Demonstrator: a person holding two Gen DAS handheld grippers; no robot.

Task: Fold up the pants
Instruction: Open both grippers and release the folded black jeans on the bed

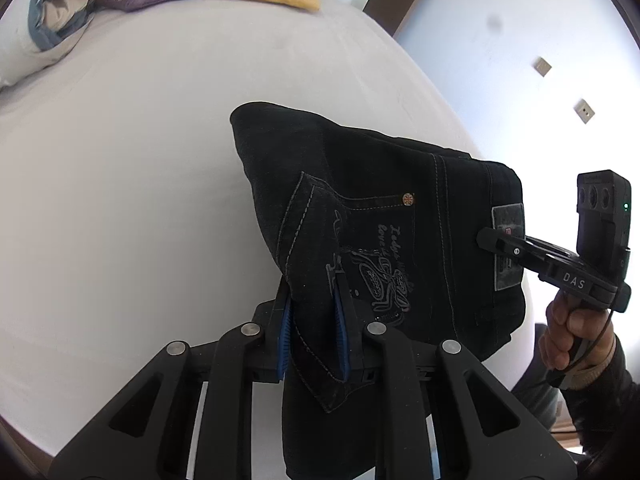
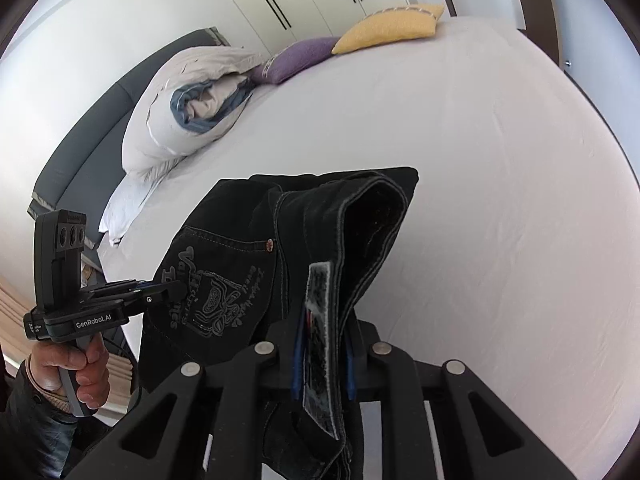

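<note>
Dark pants [image 1: 360,208] held up over the bed by both grippers

The black jeans hang folded above the white sheet [image 1: 140,160], back pocket with its pale embroidery facing the left wrist camera; the left gripper [image 1: 314,332] has its blue pads clamped on the pocket-side edge, and the right gripper [image 2: 324,356] has its fingers pressed together on the waistband at the grey label [image 2: 320,320]. In each view the other tool shows at the side, gripped by a hand [image 2: 68,368]. Further off, a rumpled white pillow [image 2: 184,112], a purple cushion [image 2: 300,56] and a yellow cushion [image 2: 392,24] lie along the head of the bed
</note>
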